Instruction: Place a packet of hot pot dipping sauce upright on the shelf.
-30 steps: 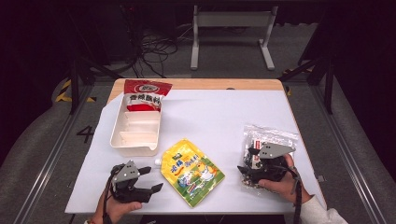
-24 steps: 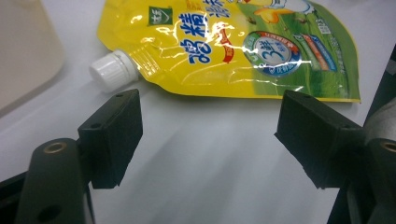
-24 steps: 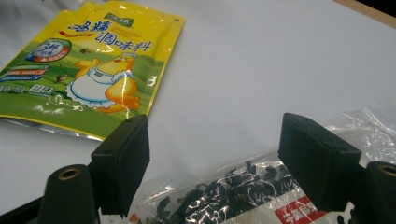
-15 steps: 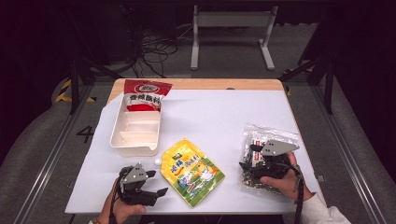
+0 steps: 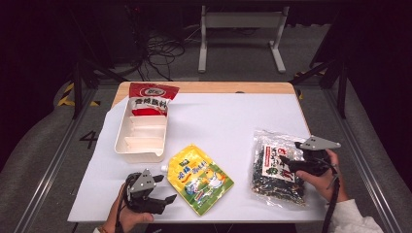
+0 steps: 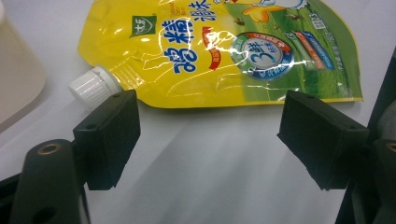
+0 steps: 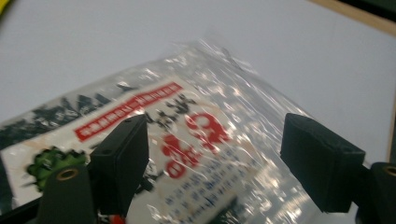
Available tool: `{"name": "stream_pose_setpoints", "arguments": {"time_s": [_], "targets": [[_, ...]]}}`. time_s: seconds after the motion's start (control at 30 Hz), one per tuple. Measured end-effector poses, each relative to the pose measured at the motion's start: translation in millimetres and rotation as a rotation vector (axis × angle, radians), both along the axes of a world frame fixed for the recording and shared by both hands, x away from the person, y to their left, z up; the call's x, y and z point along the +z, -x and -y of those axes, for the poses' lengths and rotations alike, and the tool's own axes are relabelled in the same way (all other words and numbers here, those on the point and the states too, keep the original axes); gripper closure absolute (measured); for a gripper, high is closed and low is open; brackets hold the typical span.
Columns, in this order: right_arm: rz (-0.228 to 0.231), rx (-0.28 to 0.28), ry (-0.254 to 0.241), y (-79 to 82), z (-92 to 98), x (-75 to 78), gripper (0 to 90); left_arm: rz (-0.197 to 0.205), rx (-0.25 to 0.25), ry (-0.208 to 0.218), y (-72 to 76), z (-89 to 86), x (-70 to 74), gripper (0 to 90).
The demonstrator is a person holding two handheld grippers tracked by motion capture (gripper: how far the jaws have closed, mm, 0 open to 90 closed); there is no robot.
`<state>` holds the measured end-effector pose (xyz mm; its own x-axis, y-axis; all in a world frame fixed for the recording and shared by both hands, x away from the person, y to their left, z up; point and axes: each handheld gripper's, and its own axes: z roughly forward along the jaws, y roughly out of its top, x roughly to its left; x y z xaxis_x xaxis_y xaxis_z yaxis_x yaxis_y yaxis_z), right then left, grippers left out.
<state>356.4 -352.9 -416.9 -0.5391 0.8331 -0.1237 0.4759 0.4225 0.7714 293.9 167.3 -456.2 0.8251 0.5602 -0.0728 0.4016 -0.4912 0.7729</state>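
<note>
Right gripper (image 5: 287, 160) has shifted rightward over the clear bag (image 5: 274, 167) since the earlier frame; left gripper (image 5: 167, 201) has turned toward the yellow pouch (image 5: 200, 178). Left jaws apart, nothing between them, pouch edge and white cap (image 6: 93, 85) just beyond the pads. Right jaws apart above the bag's label, not pressing it. Farther back: white tray (image 5: 141, 138), then red packet (image 5: 152, 98) at the tray's far end, all on the table (image 5: 233, 111)

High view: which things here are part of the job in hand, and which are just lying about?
In hand:
- yellow spout pouch, ahead of the open left gripper
- clear bag of dark bits, under the open right gripper

Lying about:
- white divided tray
- red packet
</note>
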Motion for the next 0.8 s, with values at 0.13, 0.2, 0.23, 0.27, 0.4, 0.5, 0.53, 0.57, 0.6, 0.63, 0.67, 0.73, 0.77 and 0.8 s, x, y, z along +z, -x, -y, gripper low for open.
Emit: {"name": "stream_pose_setpoints", "arguments": {"time_s": [0.13, 0.2, 0.23, 0.27, 0.4, 0.5, 0.53, 0.57, 0.6, 0.63, 0.67, 0.73, 0.77, 0.8], "targets": [[-0.079, -0.056, -0.017, -4.3, 20.4, -11.6, 20.1, 0.007, -0.012, -0.010, -2.4, 2.9, 0.4, 20.7], [-0.107, -0.071, -0.054, -3.5, 28.8, -16.7, 17.3, 0.010, -0.023, -0.012, -3.1, 4.5, 0.8, 20.4], [-0.115, -0.078, -0.068, -3.2, 32.0, -17.6, 15.8, 0.011, -0.029, -0.015, -3.6, 5.5, 0.9, 20.3], [-0.141, -0.104, -0.089, -2.9, 39.1, -19.4, 13.7, 0.010, -0.036, -0.010, -4.4, 6.8, 1.0, 20.1], [-0.172, -0.123, -0.145, -2.5, 44.9, -24.2, 13.0, 0.012, -0.051, -0.012, -5.2, 9.5, 1.4, 19.8], [-0.213, -0.132, -0.211, -3.6, 48.8, -28.1, 11.7, 0.014, -0.060, -0.010, -5.9, 11.2, 1.8, 19.6], [-0.239, -0.125, -0.255, -4.3, 50.7, -31.1, 9.8, 0.012, -0.062, -0.009, -6.0, 11.5, 1.7, 19.4], [-0.232, -0.123, -0.255, -3.5, 50.3, -31.7, 9.5, 0.015, -0.066, -0.013, -6.6, 11.7, 1.6, 19.3], [-0.240, -0.123, -0.255, -2.8, 48.7, -30.9, 9.5, 0.015, -0.067, -0.014, -6.6, 12.1, 1.5, 19.1], [-0.240, -0.123, -0.255, -2.8, 48.7, -30.9, 9.5, 0.016, -0.067, -0.014, -6.7, 12.4, 1.6, 19.1], [-0.259, -0.123, -0.241, -1.6, 47.2, -28.8, 9.5, 0.015, -0.072, -0.014, -7.2, 12.3, 1.7, 19.0], [-0.269, -0.123, -0.246, -1.3, 46.0, -28.8, 7.9, 0.008, -0.069, -0.007, -7.0, 12.6, 1.1, 18.9], [-0.269, -0.123, -0.246, -1.3, 46.0, -28.8, 7.9, 0.008, -0.069, -0.007, -7.0, 12.6, 1.1, 18.8], [-0.272, -0.123, -0.250, -1.4, 44.7, -29.3, 7.4, 0.007, -0.068, -0.007, -7.1, 13.0, 1.1, 18.8]]}}
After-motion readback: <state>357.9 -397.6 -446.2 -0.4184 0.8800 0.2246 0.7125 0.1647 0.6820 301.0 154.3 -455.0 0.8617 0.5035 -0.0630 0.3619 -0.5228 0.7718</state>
